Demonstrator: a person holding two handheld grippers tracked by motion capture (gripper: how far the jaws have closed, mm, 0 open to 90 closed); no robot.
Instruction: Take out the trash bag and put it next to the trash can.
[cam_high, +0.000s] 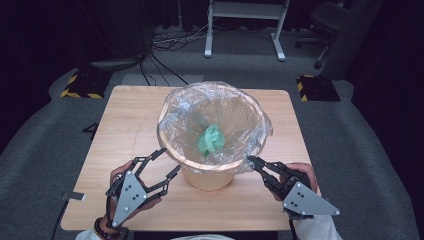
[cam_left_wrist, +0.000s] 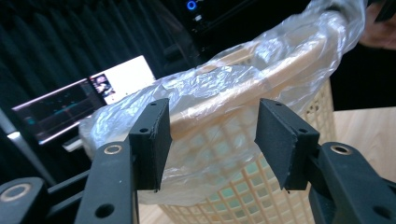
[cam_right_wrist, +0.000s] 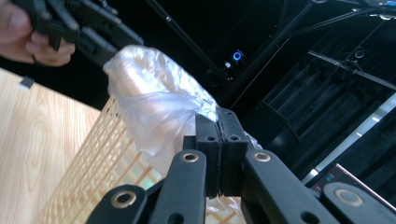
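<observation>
- The person's forearms are cut off by the bottom edge of the high view, so only the wrists and hands show; a beaded band sits on the left wrist.
- The left tongs (cam_high: 169, 162) are held in the left hand (cam_high: 121, 186) at the near left of the worktop (cam_high: 120, 130), angled up and to the right toward the basket (cam_high: 210, 177). Their jaws stand partly apart; in the left gripper view the bag-covered rim lies beyond the gap and the pads (cam_left_wrist: 152, 140) press on nothing.
- The right tongs (cam_high: 251, 161) are held in the right hand (cam_high: 300, 175) at the near right, angled up and to the left. Their jaws are closed together at the basket's near-right rim. In the right gripper view a fold of the plastic bag (cam_high: 215, 107) runs down to the closed pads (cam_right_wrist: 218, 135) and seems pinched between them, though the seam itself is too tight to see into.
- The basket stands upright in the middle of the worktop, between the two tongs, with the clear bag lining it and folded out over its rim. Its base on the far side is hidden by its own wall.
- A green crumpled thing (cam_high: 211, 139) lies at the bottom inside the bag; what it is I cannot make out through the film.
- Beyond the worktop the room is dark: a white frame's legs (cam_high: 245, 30), cables on the floor and an office chair (cam_high: 327, 22) are dimly seen.
</observation>
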